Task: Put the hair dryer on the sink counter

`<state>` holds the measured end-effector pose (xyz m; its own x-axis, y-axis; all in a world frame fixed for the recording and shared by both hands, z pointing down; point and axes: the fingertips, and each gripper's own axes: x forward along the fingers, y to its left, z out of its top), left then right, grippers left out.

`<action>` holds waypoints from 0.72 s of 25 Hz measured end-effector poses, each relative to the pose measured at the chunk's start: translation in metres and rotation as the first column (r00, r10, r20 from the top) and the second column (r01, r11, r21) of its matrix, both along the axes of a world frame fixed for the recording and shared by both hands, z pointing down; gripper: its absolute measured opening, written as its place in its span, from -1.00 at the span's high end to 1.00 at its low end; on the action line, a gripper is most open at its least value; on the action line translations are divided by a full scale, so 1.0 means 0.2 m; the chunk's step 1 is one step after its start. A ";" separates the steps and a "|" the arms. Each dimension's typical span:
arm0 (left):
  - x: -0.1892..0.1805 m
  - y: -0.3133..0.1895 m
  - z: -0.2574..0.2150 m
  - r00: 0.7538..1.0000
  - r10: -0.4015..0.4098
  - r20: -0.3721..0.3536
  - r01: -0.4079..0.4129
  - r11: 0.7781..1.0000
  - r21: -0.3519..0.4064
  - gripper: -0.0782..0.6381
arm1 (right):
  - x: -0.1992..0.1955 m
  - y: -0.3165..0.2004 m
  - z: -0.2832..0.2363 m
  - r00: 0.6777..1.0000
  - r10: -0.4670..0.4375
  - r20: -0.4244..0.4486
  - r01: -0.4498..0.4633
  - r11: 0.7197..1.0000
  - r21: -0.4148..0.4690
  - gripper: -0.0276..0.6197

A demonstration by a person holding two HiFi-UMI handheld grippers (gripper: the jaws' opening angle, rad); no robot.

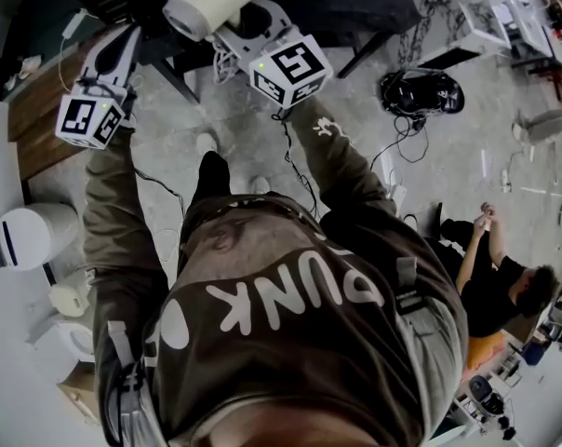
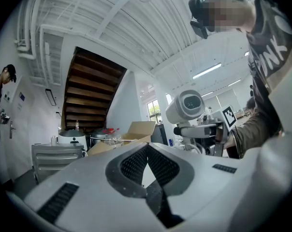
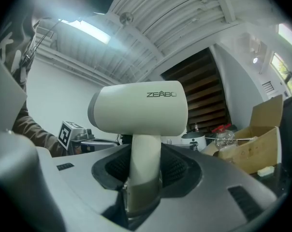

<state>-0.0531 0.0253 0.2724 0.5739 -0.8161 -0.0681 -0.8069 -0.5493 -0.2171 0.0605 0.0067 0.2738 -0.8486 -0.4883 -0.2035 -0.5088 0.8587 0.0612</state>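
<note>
The hair dryer [image 1: 211,3] was cut off by the top edge of the head view, where only part of its pale barrel showed. In the right gripper view the lower end of its handle sank out of sight between the grey shells of the right claw [image 3: 145,163]. The person's [image 1: 290,315] own torso filled the middle of the head view and hid the floor [image 1: 355,110] directly below. Whether a cord trailed from the dryer could not be made out.

The right claw pinched the dryer's handle, one pad on each side, with the barrel on top and lying crosswise. The dryer was held up in the air ahead of the person. The left claw [image 2: 147,150], just to its left, was pressed together, pad tips touching and nothing between them. A wooden worktop [image 1: 39,119] at the left edge was partly covered by that claw.

Counted: one hair dryer, two claws and one marker cube [image 1: 290,63] on each. There was also one open cardboard box [image 3: 255,144] at the right of the right gripper view, and one dark staircase [image 3: 204,91] behind it. One second person [image 1: 495,282] sat low at the right of the head view.
</note>
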 end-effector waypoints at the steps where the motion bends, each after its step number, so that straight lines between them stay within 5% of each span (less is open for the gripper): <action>1: -0.02 -0.04 0.01 1.000 -0.003 0.003 0.003 1.000 0.002 0.80 | -0.02 -0.03 0.01 1.000 0.001 -0.001 -0.001 1.000 -0.002 0.42; 18: -0.53 -1.12 0.41 1.000 -0.018 0.009 0.018 1.000 -0.017 0.80 | -0.60 -0.99 0.31 0.996 0.062 -0.068 -0.070 0.988 -0.135 0.42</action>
